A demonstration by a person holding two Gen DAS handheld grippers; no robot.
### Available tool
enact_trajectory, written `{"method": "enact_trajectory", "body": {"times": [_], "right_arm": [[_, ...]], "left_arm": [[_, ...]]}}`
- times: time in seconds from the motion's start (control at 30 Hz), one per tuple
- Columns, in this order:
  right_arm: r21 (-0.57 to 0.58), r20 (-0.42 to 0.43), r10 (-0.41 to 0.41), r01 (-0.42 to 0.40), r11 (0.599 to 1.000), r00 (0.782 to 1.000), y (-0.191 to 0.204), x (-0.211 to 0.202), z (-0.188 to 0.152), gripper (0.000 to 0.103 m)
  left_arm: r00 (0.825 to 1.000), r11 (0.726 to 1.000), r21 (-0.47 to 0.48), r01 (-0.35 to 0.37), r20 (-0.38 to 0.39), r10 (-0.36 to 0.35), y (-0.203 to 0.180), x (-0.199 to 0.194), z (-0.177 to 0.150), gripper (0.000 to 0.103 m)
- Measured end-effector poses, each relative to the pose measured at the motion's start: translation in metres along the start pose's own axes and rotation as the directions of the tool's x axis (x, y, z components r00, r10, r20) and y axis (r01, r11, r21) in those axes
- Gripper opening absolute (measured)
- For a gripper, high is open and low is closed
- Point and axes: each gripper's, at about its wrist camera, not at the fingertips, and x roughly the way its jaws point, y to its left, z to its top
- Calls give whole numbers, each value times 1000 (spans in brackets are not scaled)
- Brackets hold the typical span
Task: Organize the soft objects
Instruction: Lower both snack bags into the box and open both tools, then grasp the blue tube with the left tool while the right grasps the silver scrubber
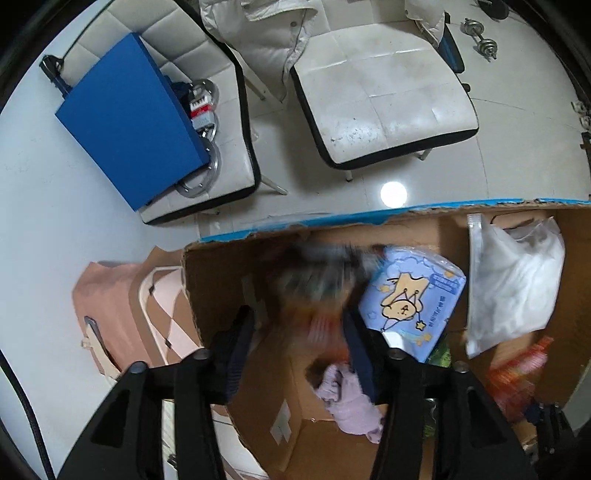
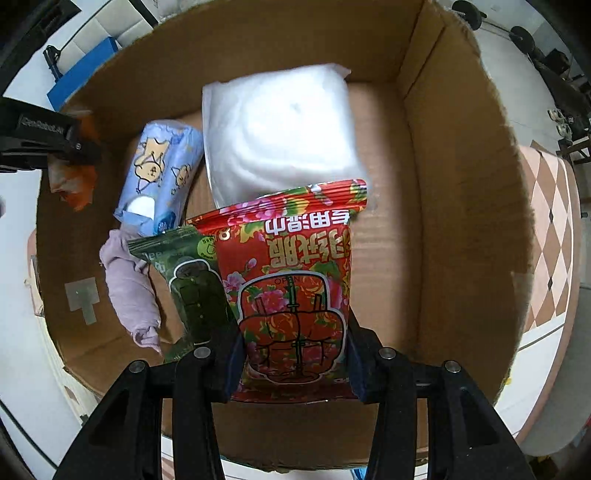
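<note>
A cardboard box (image 2: 454, 206) holds the soft things: a white bag of stuffing (image 2: 280, 133), a blue tissue pack (image 2: 162, 173), a lilac cloth (image 2: 129, 288), a green packet (image 2: 195, 291). My right gripper (image 2: 293, 354) is shut on a red floral wipes pack (image 2: 295, 280), held above the box floor. My left gripper (image 1: 299, 332) is over the box's left side with its jaws apart; a blurred orange and grey soft thing (image 1: 317, 291) is between them, seen also in the right wrist view (image 2: 74, 181). I cannot tell whether the fingers press it.
The box (image 1: 221, 280) stands on a white table (image 1: 37, 206) beside a pink checkered mat (image 1: 166, 306). Beyond the table are two white chairs (image 1: 388, 107), a blue board (image 1: 129, 122) on one, a white jacket (image 1: 258, 33) and dumbbells (image 1: 480, 37) on the floor.
</note>
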Motion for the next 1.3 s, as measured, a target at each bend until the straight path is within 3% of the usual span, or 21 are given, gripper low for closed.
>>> {"method": "enact_trajectory", "body": {"times": [0.03,0.07,0.1,0.13,0.17,0.27,0.33,0.4,0.6,0.87,1.17,1.3], "right_arm": [[-1,-9,6,-6,1000,1000,1,2,0,50],[-2,-17,9,-9,1000,1000,0,6,1,58],[-2,-22,7,-7,1000,1000,0,6,1,70],[-2,-20,13,-13,1000,1000,1,5,0,75],[-6,-13,16,-16,1000,1000,2,1,-1,83],[-27,7,-1,1,1000,1000,8,-9,-5,87],[-36,19,-7,7,999,1000,12,-16,-6,97],[-55,48,-27,29,998,998,18,-27,-10,102],[-53,139,-40,48,997,989,25,-59,-26,103],[-73,246,-52,72,995,968,23,-108,-57,103],[-100,317,-21,55,993,948,21,-159,-107,103],[-83,358,5,26,996,934,-4,-177,-145,103]], "left_arm": [[1000,1000,-6,12,-4,-12,1,0,0,53],[1000,1000,-9,17,0,-17,2,-3,0,55],[1000,1000,-12,21,11,-21,3,-6,-1,65],[999,1000,-12,22,23,-22,3,-7,-1,75],[999,1000,-11,18,37,-18,3,-11,-3,77],[998,1000,-4,28,61,-28,1,-20,-12,78],[997,999,1,33,70,-33,0,-25,-18,90],[996,999,10,43,81,-43,-2,-33,-28,94],[977,989,0,148,153,-147,-1,-61,-72,94],[928,976,-42,214,320,-190,6,-101,-159,94],[900,971,-74,225,397,-178,0,-124,-239,94],[871,950,-106,293,440,-219,-15,-115,-276,94]]}}
